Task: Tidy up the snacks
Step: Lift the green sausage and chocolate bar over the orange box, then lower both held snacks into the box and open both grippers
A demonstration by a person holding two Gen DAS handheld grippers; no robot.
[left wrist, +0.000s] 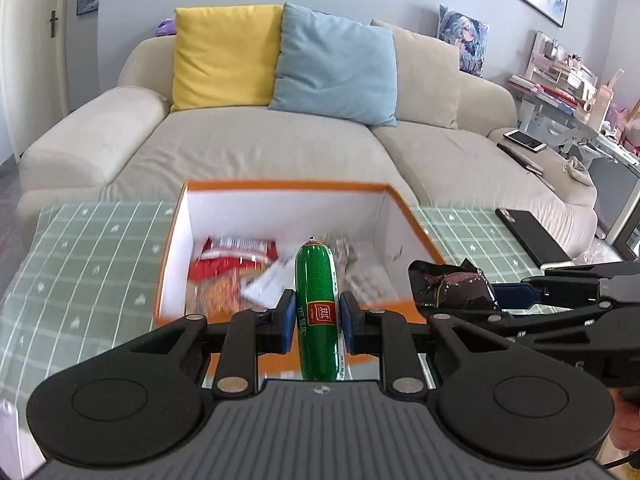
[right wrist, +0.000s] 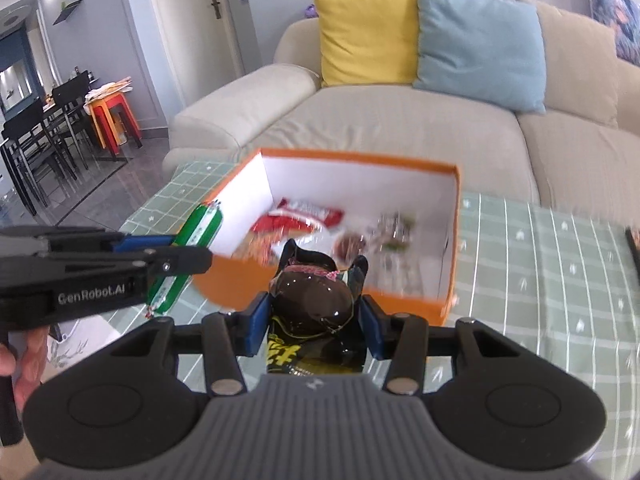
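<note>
While both jaws pinch snacks — left gripper (left wrist: pixel 317 322) green sausage (left wrist: pixel 318 300), right gripper (right wrist: pixel 314 322) dark packet (right wrist: pixel 312 300).

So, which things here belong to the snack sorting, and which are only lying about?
Part of the job:
- green sausage, held in left gripper
- dark snack packet, held in right gripper
- orange box
- red packet inside it

Just lying about:
- phone on sofa
- yellow cushion
- blue cushion
</note>
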